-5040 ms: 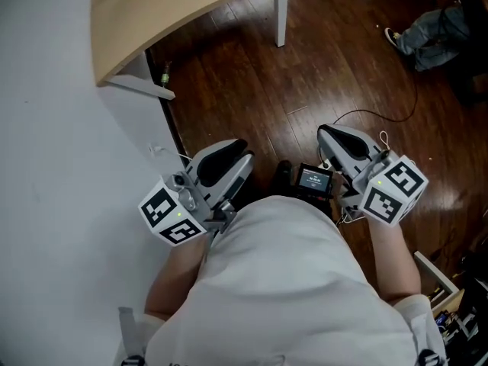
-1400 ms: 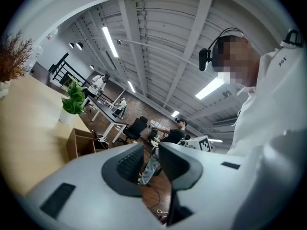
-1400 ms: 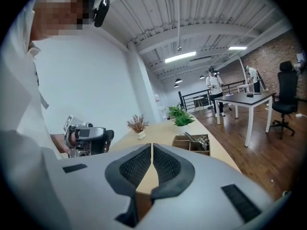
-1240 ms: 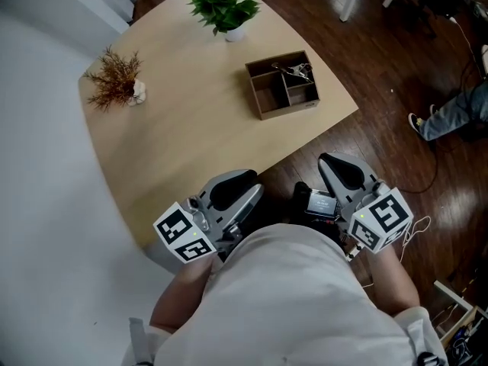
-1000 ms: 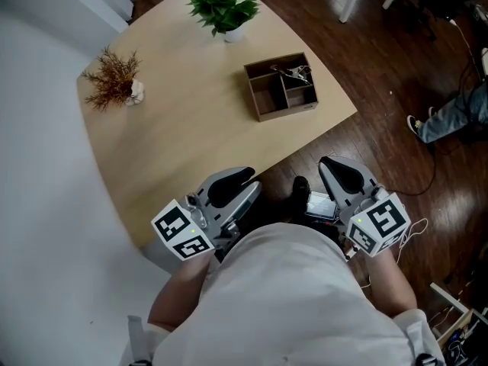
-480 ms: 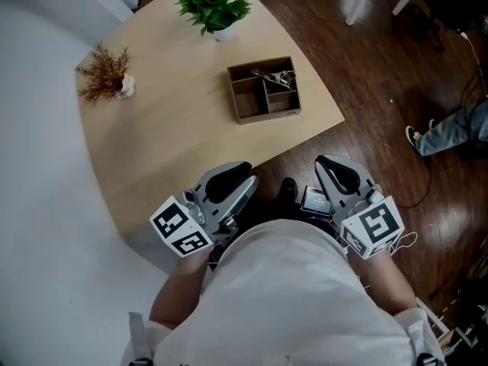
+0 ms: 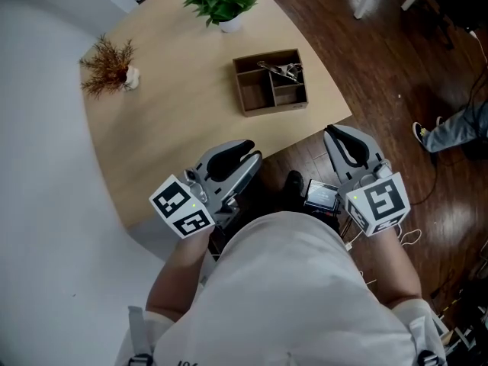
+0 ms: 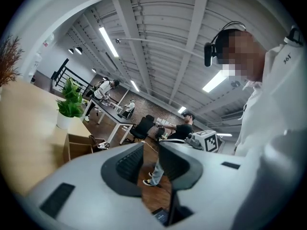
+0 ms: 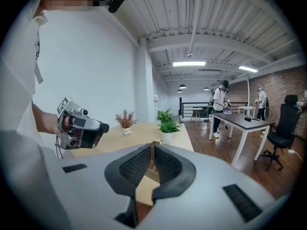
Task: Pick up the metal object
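Note:
The metal object point(image 7: 280, 69) lies in the far right compartment of a brown wooden box point(image 7: 252, 94) on the tan table point(image 7: 183, 120). The left gripper view shows the same metal object point(image 8: 99, 143) in the box point(image 8: 76, 146), far off to the left. My left gripper point(image 7: 255, 157) hangs over the table's near edge; a narrow gap shows between its jaws, with nothing in it. My right gripper point(image 7: 332, 133) is held over the floor just off the table's corner, its jaws together and empty. Both are well short of the box.
A green potted plant point(image 7: 221, 2) and a dried brown plant point(image 7: 109, 61) stand at the table's far side. Dark wood floor point(image 7: 366, 67) lies to the right, with a seated person's leg point(image 7: 450, 128). A white wall point(image 7: 46, 204) runs along the left. Other people work at black desks point(image 9: 249, 121).
The view has swung from the floor up to the table. In the last half second the box shifted slightly right and the right gripper rose towards the table corner.

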`<state>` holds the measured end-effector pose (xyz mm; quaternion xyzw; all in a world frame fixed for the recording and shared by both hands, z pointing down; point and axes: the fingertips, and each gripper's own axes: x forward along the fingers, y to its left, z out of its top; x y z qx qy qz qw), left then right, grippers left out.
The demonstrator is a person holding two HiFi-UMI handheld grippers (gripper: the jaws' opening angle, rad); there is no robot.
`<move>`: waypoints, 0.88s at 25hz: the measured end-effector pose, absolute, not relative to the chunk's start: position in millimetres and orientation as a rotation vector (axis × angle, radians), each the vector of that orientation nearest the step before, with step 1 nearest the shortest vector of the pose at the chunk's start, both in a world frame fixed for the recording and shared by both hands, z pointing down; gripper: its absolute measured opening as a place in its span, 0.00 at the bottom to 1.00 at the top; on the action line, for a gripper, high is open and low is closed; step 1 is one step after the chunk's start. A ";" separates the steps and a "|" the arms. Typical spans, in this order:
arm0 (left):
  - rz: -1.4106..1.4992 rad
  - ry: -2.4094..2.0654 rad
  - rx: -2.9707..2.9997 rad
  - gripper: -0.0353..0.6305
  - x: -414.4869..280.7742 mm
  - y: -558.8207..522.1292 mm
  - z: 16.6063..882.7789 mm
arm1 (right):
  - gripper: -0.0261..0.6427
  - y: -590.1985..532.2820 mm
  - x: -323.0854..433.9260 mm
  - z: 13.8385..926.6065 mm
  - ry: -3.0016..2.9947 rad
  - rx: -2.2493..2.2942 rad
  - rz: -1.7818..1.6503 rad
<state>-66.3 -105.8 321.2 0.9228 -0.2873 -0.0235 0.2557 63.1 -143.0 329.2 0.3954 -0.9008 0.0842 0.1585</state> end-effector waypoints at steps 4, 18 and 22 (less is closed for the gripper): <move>-0.071 -0.780 2.521 0.17 -74.3 -118.3 318.3 | 0.08 -159.8 55.4 324.5 -2.555 1.146 0.155; 0.017 -0.757 2.552 0.24 -71.2 -178.1 344.2 | 0.08 -224.7 26.8 359.2 -2.445 1.031 -0.022; 0.072 -0.761 2.536 0.24 -69.1 -194.9 362.7 | 0.08 -235.4 18.9 378.5 -2.411 0.980 -0.030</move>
